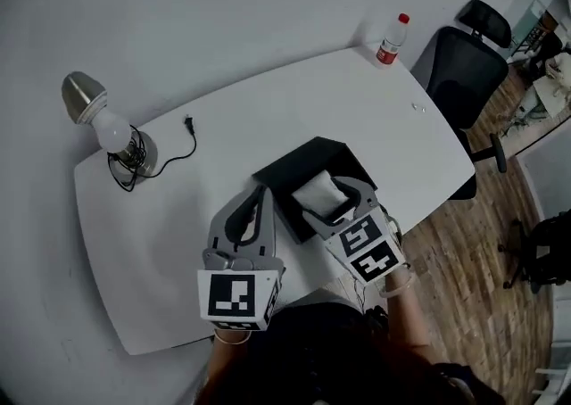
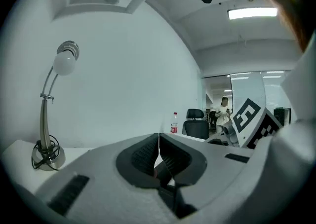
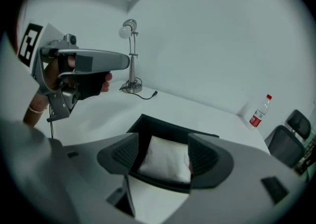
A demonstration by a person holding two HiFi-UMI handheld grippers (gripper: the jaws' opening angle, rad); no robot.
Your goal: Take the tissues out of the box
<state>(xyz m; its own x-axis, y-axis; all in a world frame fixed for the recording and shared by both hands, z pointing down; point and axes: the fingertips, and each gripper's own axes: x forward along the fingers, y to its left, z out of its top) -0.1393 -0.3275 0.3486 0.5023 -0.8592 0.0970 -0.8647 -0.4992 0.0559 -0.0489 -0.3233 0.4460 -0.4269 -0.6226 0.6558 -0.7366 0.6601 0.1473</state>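
Head view: black box (image 1: pixel 308 167) at the tabletop's (image 1: pixel 268 118) near edge, tissues (image 1: pixel 318 195) inside; right claw (image 1: pixel 335 201) over it, left claw (image 1: pixel 257 202) just beside it. Left gripper view: claw closed, empty. Right gripper view: claw spread wide, tissues between the jaws, not gripped.

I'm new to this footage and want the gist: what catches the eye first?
A black box sits near the white table's front edge with a white tissue pack inside. The open right claw hangs over that pack, while the shut left claw is left of the box.
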